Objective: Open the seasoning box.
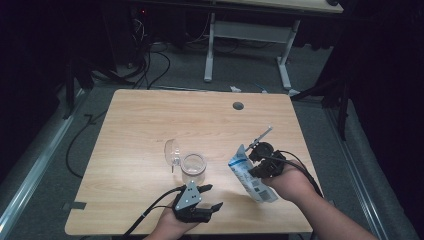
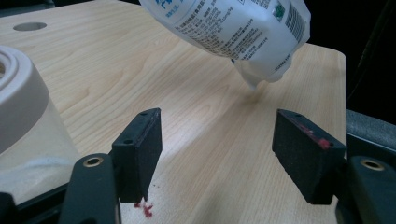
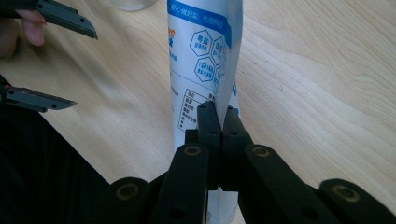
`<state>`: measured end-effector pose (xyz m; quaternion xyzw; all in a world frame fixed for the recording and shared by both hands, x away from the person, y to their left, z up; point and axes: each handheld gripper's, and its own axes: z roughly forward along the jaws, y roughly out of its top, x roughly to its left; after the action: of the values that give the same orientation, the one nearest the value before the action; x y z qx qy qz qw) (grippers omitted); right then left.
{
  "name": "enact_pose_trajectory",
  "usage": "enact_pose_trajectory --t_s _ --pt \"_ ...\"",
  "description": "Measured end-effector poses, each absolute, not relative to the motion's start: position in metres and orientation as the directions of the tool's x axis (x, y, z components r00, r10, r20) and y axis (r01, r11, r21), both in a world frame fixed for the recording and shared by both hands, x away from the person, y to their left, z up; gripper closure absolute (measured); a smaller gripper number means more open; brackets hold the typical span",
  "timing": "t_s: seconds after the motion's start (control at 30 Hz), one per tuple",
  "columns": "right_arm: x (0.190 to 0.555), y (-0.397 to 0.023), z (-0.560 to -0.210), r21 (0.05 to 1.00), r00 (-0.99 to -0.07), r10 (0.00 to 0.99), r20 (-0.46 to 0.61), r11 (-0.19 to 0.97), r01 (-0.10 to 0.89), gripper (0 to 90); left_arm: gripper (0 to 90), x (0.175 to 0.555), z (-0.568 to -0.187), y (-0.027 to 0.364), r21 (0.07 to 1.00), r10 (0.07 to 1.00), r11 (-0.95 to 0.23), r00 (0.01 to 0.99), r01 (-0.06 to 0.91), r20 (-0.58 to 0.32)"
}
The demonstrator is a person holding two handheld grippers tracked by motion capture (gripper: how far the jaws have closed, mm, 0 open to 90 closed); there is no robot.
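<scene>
So the right gripper (image 1: pixel 261 159) has its jaws clamped tight on a white-and-blue printed plastic pouch (image 1: pixel 248 175), held tilted above the light wooden table (image 1: pixel 140 120) near its right edge. Left gripper (image 1: pixel 209 196) sits wide open with nothing in it, by the front edge just beside a clear glass jar (image 1: pixel 193 167).

My right gripper (image 1: pixel 261 159) clamps the white-and-blue pouch (image 1: pixel 248 175), tilted above the table (image 1: pixel 150 115). My left gripper (image 1: pixel 209 196) sits with jaws apart, near the glass jar (image 1: pixel 193 167).
</scene>
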<state>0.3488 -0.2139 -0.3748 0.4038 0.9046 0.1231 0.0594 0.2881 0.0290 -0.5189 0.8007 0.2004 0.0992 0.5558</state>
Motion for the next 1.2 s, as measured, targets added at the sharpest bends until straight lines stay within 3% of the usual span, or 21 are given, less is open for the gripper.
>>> enact_pose_trajectory --t_s 0.17,0.47,0.67,1.2 --pt "0.352 -0.213 -0.376 0.244 -0.667 0.745 -0.015 0.65 0.72 90.0 30.9 0.289 -0.523 0.023 0.931 0.449 -0.306 0.893 0.2 -0.044" --pt "0.35 -0.206 -0.373 0.221 -0.649 0.76 -0.015 0.636 0.74 90.0 27.1 0.288 -0.521 -0.001 0.922 0.4 -0.332 0.915 0.199 -0.053" --pt "0.353 -0.198 -0.368 0.235 -0.675 0.738 -0.011 0.658 0.715 90.0 21.5 0.291 -0.52 -0.018 0.911 0.371 -0.357 0.926 0.208 -0.066" --pt "0.354 -0.17 -0.361 0.269 -0.718 0.696 0.004 0.691 0.671 90.0 19.1 0.296 -0.523 -0.033 0.903 0.403 -0.365 0.913 0.229 -0.069"
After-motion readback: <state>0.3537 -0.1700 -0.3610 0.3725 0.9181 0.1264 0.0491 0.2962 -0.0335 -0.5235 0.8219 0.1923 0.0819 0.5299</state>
